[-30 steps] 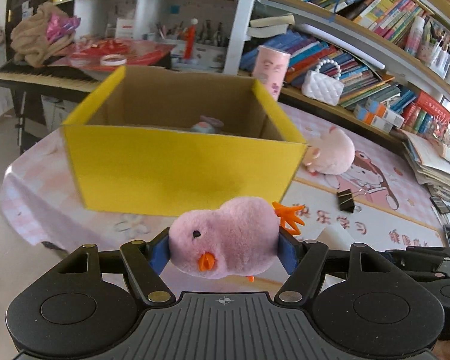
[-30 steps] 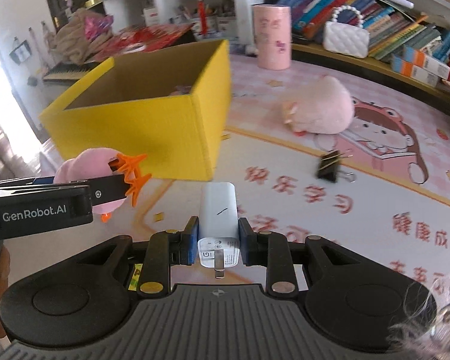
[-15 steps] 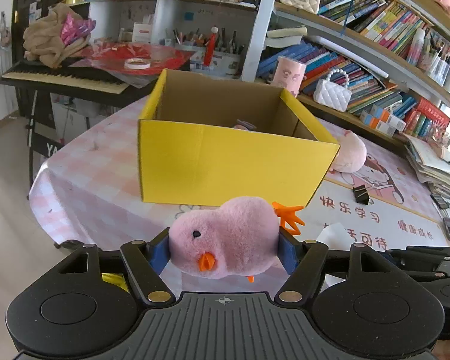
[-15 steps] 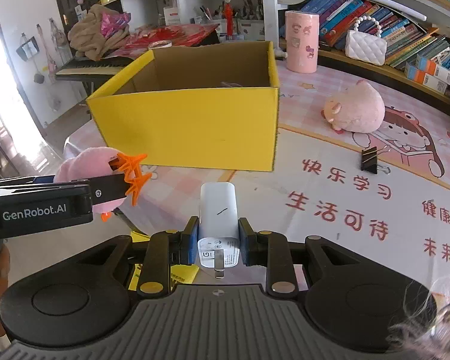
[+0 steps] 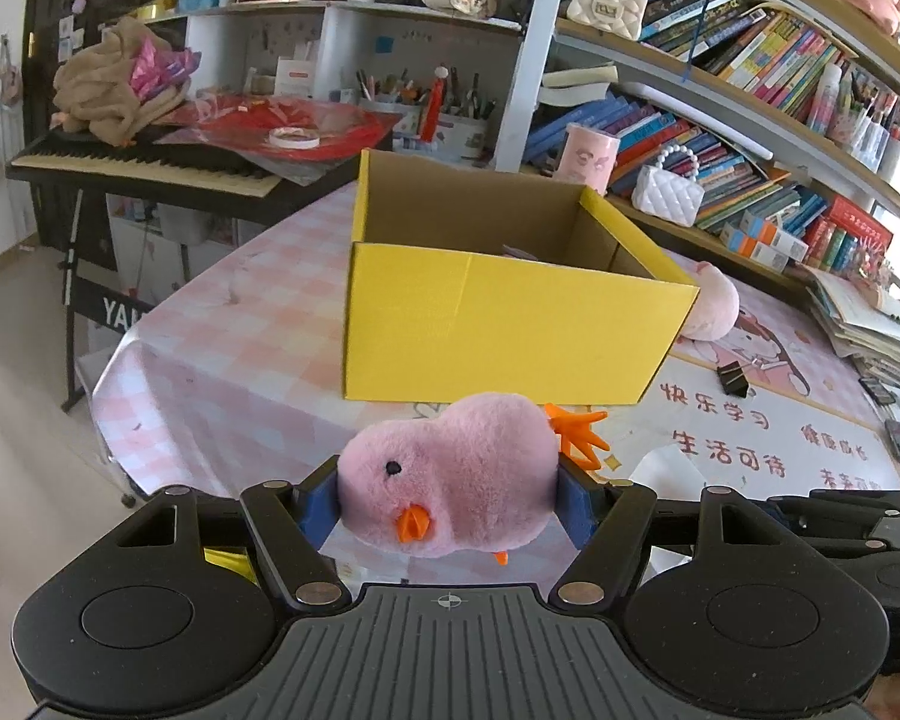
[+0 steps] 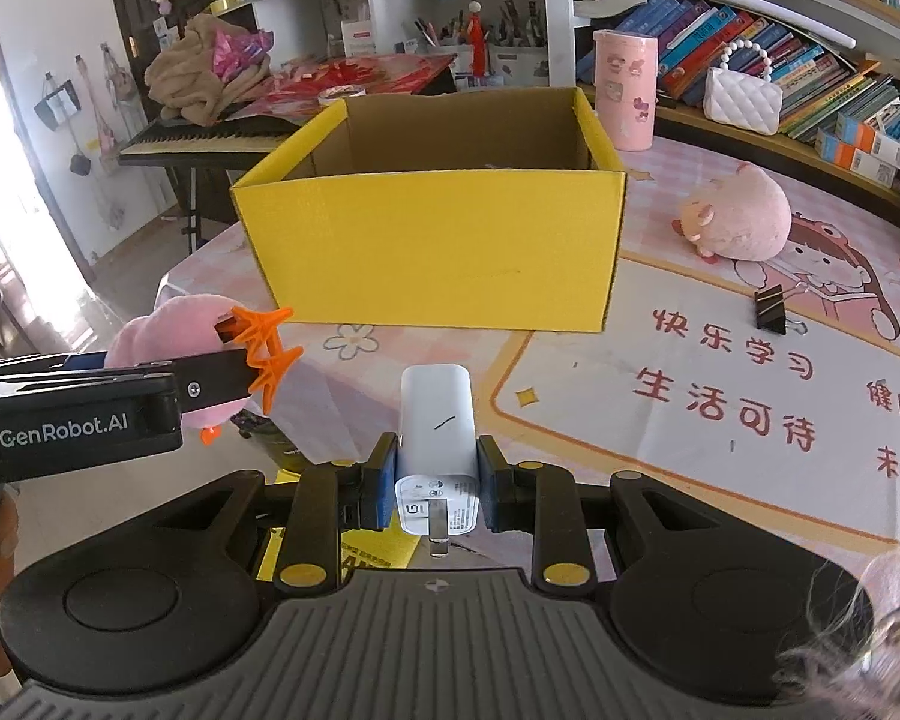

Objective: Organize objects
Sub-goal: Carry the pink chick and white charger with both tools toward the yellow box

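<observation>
Left tool point(image 5: 448, 501) is clamped on a fluffy pink plush chick with an orange beak and orange feet point(image 5: 450, 480), blue pads pressing into its sides, the toy held up in the air short of the near edge of the bench point(image 5: 222, 324). From the right wrist view the same chick point(image 6: 168, 354) pokes out past the black "GenRobot.AI" arm at the left, orange feet splayed toward the middle.

Right tool point(image 6: 437, 486) is pinching a white rectangular plug-in charger block point(image 6: 437, 420), gripped low on its body, metal prong pointing back at the camera, rounded end aimed forward. It rides in the air above the near part of the bench.

Straight ahead of both sits the open yellow cardboard box with a brown inside point(image 6: 432, 252), resting on the pink chequered tablecloth. Something small and pale peeks over its far inner wall in the left view; I can't tell what it is.

To the right of the box, a round pink plush pig point(image 6: 735, 219) lies on the cartoon-girl mat, apart from the box wall. Nearer, a black binder clip point(image 6: 771, 309) lies on the mat too. Behind the box stands a tall pink cylindrical cup point(image 6: 625, 96), and a white quilted handbag with a pearl handle point(image 6: 744, 93) sits on the low shelf by the books. A keyboard piano point(image 5: 144, 165) stands off to the left.
</observation>
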The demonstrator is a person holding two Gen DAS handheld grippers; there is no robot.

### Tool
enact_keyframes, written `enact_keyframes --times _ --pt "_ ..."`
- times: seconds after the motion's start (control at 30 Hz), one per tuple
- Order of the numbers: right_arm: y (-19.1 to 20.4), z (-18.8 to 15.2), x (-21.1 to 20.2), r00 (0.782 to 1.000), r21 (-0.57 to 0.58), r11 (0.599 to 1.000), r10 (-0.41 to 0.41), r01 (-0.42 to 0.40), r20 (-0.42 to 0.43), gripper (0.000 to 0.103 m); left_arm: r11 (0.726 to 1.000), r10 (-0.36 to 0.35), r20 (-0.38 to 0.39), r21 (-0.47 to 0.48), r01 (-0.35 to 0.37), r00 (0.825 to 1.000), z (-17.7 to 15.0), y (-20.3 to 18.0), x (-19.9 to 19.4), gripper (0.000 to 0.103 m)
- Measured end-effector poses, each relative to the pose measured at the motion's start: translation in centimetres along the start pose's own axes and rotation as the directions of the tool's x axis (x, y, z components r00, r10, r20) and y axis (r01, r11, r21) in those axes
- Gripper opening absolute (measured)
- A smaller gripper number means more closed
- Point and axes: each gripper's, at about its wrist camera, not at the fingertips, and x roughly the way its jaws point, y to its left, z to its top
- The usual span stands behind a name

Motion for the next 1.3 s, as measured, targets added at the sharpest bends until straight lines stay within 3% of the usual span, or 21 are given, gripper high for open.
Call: enact_keyframes --times 0.53,0.8,0.97,1.1,1.3 --pt "1.9 0.1 0.7 0.999 -0.041 0.999 -0.002 0.000 -0.038 0.025 0.999 -0.003 0.005 -0.035 0.004 1.000 -0.2 1.3 0.1 0.070" --pt "1.0 2.2 2.2 1.000 -0.062 0.998 0.019 -0.021 -0.021 0.025 1.000 0.013 0.061 -0.011 -0.012 0.998 2.1 0.4 1.1 0.070" --pt "-0.1 4.9 2.8 0.999 -0.088 0.996 0.029 -0.026 0.040 0.025 0.999 0.021 0.150 0.043 -0.027 0.988 5.3 -0.8 1.8 0.070" --pt "-1.3 8.3 2.2 0.985 -0.106 0.994 0.025 -0.007 0.172 0.025 0.997 0.022 0.220 0.073 -0.039 0.975 8.1 -1.6 2.8 0.070" --pt "-3.6 12.5 4.0 0.972 -0.112 0.994 0.013 0.014 0.236 0.024 0.993 0.060 0.235 0.087 -0.082 0.970 10.8 -2.4 6.0 0.070"
